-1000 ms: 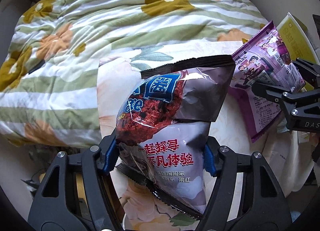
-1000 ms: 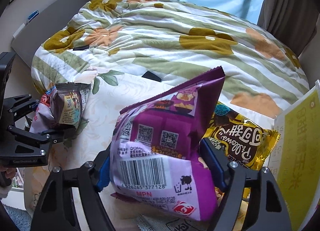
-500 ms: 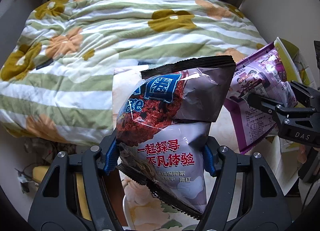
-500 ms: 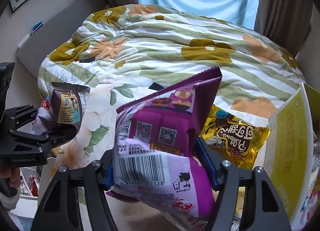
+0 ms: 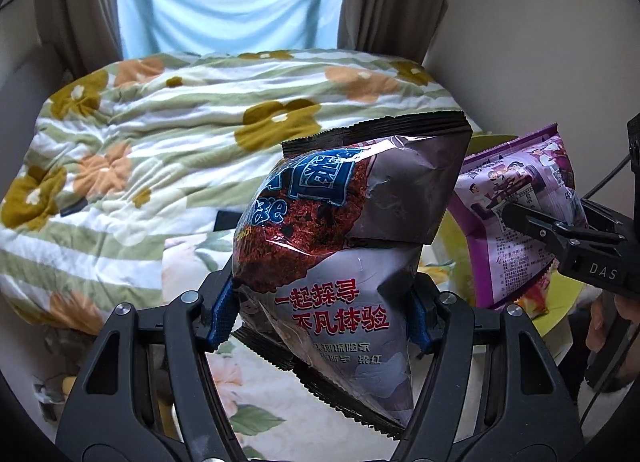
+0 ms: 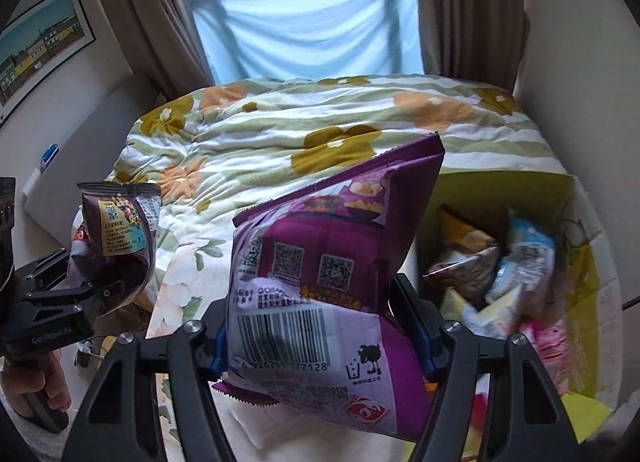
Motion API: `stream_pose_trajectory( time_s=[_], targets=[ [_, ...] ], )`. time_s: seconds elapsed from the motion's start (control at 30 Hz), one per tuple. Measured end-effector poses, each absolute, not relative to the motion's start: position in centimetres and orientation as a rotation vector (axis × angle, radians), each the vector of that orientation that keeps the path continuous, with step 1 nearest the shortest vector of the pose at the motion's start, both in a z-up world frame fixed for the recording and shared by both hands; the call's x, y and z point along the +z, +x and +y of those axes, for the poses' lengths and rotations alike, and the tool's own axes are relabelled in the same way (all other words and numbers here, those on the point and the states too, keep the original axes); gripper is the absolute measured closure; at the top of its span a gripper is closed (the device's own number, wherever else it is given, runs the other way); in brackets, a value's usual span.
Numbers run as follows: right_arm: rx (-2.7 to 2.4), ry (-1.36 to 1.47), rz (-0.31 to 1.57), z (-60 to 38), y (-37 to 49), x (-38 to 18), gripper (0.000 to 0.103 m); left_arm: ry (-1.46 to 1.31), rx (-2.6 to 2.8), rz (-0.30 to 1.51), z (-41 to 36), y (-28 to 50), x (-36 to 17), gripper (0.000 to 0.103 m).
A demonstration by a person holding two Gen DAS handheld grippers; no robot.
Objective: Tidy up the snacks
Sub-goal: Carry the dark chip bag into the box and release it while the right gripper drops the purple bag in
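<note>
Snacks pinched in both tongs, grey bag (image 5: 352,246) left and purple bag (image 6: 320,294) right, I lower gently into the box (image 6: 576,270) at three o'clock.

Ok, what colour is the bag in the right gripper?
Purple bag, paler around the barcode; the right wrist view shows it best.

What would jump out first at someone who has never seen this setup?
Two puffy snack bags held up over the bed: a silvery dark bag with a red snack picture squeezed in the left gripper, and a purple bag squeezed in the right gripper. Behind them spreads a flowered, green-striped quilt, and to the right sits a yellow-green box already full of snack packets.
</note>
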State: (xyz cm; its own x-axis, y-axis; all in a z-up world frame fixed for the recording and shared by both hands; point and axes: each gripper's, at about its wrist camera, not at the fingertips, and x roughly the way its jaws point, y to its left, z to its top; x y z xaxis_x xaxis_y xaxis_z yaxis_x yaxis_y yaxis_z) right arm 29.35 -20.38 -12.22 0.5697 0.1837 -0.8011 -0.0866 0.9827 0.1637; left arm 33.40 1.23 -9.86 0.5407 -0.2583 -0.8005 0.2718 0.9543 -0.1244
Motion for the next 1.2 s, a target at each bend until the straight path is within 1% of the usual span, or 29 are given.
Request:
stream_pose_trajectory(
  time_s=[0.13,0.23,0.47,0.6,0.7,0.8,0.87,1.2],
  targets=[
    [0.126,0.131,0.925,-26.4,28.1,-10.6,0.039,0.021,-0.341,0.929,-5.7,32.9,-8.1,0.039],
    [0.105,0.143,0.914,-30.3,27.4,-9.8,0.039,0.015,-0.342,0.933,-10.9,33.1,-8.0,0.039],
    [0.099,0.176,0.926,-37.7,27.4,-10.7,0.039,0.021,-0.334,0.987,-22.4,34.8,-10.1,0.039],
    [0.112,0.172,0.942,-40.4,27.6,-11.4,0.039,0.067,-0.309,1.006,-27.0,36.0,-11.4,0.039],
    [0.120,0.173,0.953,-41.8,27.9,-12.0,0.039,0.087,-0.289,1.032,-28.8,37.1,-12.7,0.038],
    [0.117,0.191,0.964,-43.1,28.0,-12.6,0.039,0.102,-0.284,1.052,-29.4,38.0,-13.5,0.031],
    [0.105,0.205,0.966,-43.7,28.1,-12.8,0.039,0.092,-0.286,1.050,-29.0,38.3,-13.6,0.001],
    [0.067,0.257,0.951,-44.4,27.9,-11.9,0.039,0.116,-0.264,1.023,-26.4,36.3,-11.7,0.000]
  ],
)
